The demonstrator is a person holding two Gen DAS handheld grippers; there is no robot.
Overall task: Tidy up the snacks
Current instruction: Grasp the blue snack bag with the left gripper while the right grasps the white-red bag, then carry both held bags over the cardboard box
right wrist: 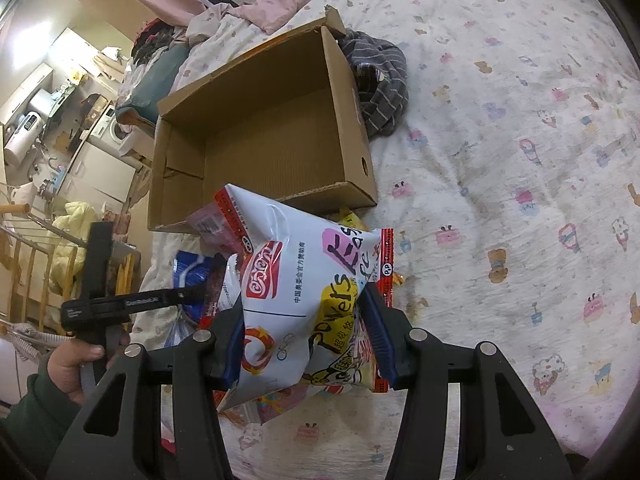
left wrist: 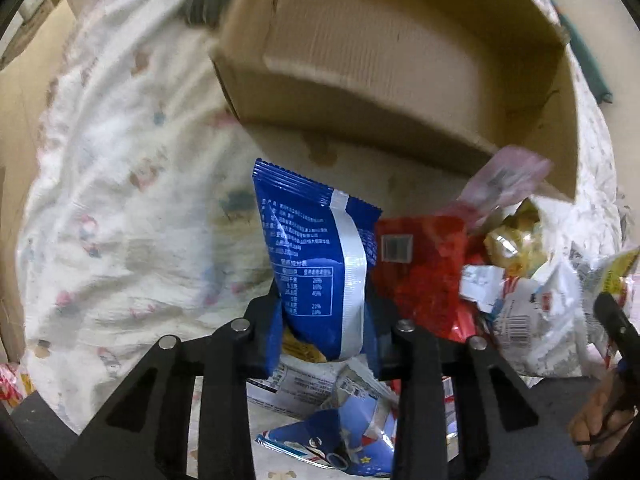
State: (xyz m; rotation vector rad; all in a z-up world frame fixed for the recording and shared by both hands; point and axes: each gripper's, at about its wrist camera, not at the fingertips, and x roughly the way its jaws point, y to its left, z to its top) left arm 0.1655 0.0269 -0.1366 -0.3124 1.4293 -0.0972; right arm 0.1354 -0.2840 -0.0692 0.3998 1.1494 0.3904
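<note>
My left gripper (left wrist: 324,320) is shut on a blue snack bag (left wrist: 316,240), which stands upright between the blue pads with its printed back towards the camera. My right gripper (right wrist: 306,340) is shut on a white snack bag (right wrist: 304,272) with red edges and yellow print, held above the bed. An open, empty cardboard box (right wrist: 260,140) lies just beyond both bags; the left wrist view shows the box (left wrist: 400,60) from close up. A pile of loose snacks, among them a red bag (left wrist: 424,280), lies in front of the box. In the right wrist view the left gripper's body (right wrist: 120,304) is at the left.
Everything rests on a bed with a white patterned sheet (right wrist: 520,160). A grey striped cloth (right wrist: 380,80) lies against the box's far right corner, and pink bedding is heaped behind it. A hand (right wrist: 76,364) in a green sleeve holds the left tool. Room furniture shows far left.
</note>
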